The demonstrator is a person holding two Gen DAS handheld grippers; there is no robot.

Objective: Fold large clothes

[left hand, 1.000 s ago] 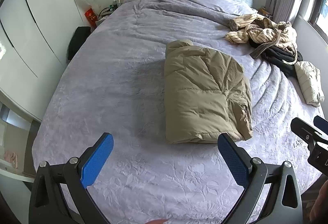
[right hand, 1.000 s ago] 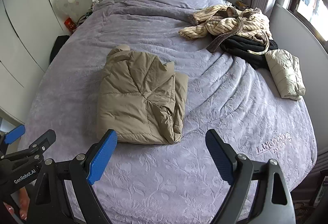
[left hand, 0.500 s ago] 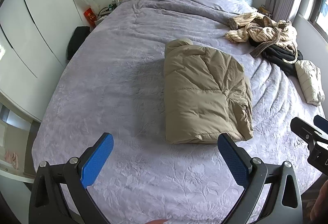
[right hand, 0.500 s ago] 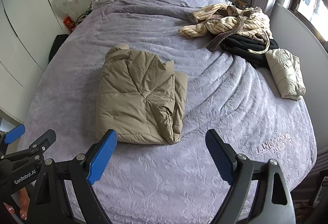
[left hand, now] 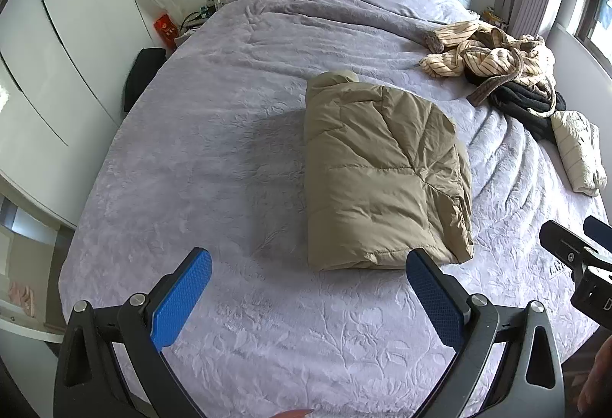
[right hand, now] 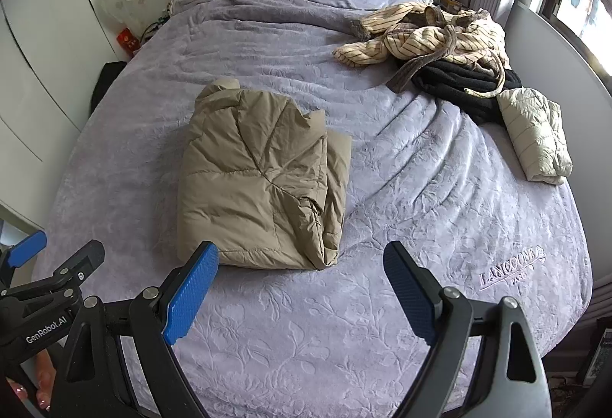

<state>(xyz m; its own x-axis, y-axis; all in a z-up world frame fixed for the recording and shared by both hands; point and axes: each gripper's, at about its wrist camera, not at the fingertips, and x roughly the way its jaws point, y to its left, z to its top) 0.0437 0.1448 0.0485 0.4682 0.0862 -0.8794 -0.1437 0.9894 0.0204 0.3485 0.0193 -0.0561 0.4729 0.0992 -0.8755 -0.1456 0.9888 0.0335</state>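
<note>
The jacket point(left hand: 382, 180) lies folded on the bed point(left hand: 214, 157), a tan quilted puffer packed into a thick oblong a little right of the middle in the left wrist view and toward 10 o'clock from centre in the right wrist view point(right hand: 260, 180). Its long axis runs from 6 to 12 o'clock, foot of the bed to headboard. The rounded lump at the 12 o'clock end is probably the hood or collar, though the folds hide too much to be sure. The loose stacked edges show along the 3 o'clock side; the 9 o'clock side is a clean fold.

It should handle as light, soft and springy: the filling will puff back after pressing, and the smooth shell looks slippery, so a shallow pinch may slide off. Best hold is deep on the near corners at 6 o'clock, taking all layers at once, or along the stacked 3 o'clock edge so that the layers do not splay.

The left gripper point(left hand: 310, 288) and the right gripper point(right hand: 302, 288) both hover near the foot of the bed, jaws spread wide, nothing between the blue pads, short of the jacket's near edge
</note>
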